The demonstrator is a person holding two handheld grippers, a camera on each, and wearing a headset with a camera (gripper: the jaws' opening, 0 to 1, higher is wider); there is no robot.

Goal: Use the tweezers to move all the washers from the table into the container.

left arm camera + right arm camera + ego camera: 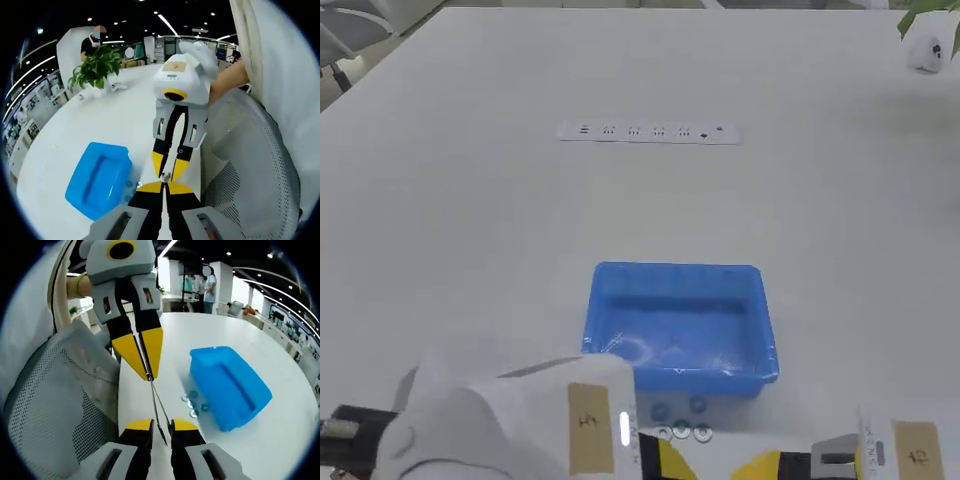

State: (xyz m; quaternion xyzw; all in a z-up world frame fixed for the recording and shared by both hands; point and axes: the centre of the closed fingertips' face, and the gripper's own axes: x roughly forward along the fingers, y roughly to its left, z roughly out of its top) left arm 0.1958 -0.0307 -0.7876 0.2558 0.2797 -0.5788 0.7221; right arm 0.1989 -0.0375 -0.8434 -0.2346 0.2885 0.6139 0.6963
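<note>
A blue container stands near the table's front edge. Several small washers lie on the table just in front of it, also seen as washers and washers. The thin metal tweezers run between the two grippers, which face each other tip to tip. My left gripper is shut on the tweezers' joined end. My right gripper has its jaws close on both sides of the two legs. Both sit low in the head view, left gripper and right gripper.
A white power strip lies across the middle of the table. A small white object and a plant are at the far right corner. A mesh chair is behind the grippers, off the table's near edge.
</note>
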